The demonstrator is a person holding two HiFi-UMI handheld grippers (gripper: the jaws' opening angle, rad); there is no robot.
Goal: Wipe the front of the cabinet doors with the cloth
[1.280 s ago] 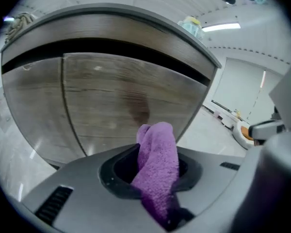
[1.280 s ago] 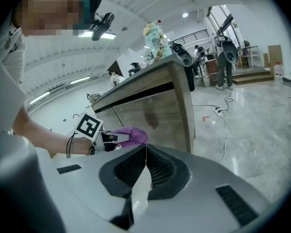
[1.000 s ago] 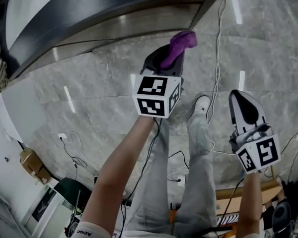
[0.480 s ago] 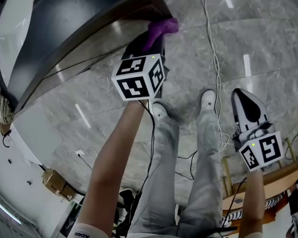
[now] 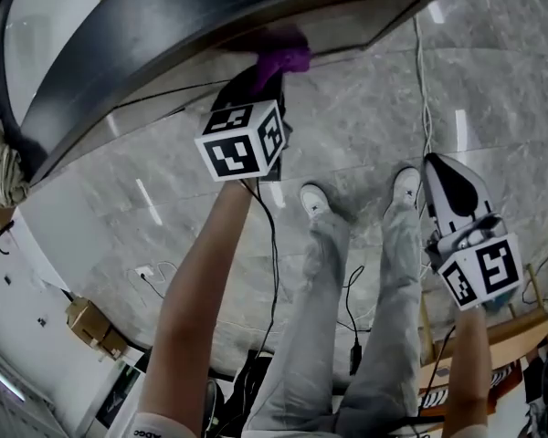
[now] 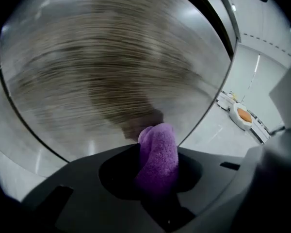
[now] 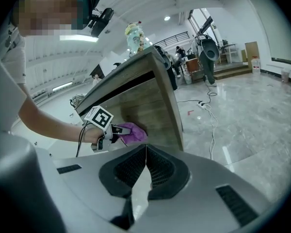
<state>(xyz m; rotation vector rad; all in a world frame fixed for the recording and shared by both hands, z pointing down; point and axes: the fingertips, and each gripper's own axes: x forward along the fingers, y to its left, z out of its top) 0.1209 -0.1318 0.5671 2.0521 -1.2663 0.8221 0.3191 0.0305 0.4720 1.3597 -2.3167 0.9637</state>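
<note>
A second ago my left claw [image 5: 256, 89] held the cloth [image 6: 158, 149] out over open floor, short of the cabinet. Now it is up under the dark countertop [image 5: 164, 26], and the purple tip appears to press against the cabinet door [image 6: 102, 72] straight ahead of the jaws. I judge the wiping has only just begun: contact is made near the upper edge of the panel, and nearly all of the door in front of the claw is yet to be covered. The left claw is clamped on the cloth, a rolled wad standing up between the jaws and poking out past them. My right claw [image 5: 452, 194] is closed on nothing, pads together, hanging well off to the right and low, clear of the work. The door ahead of the left claw is a wood-grain face, and its lines look smeared, which I take for movement across it. Beneath both claws lies a glossy grey marbled floor [image 5: 365, 126] with a white cable [image 5: 426, 80] trailing over it. Beyond the right claw's jaws the room opens into a wide bright hall with ceiling lights.
</note>
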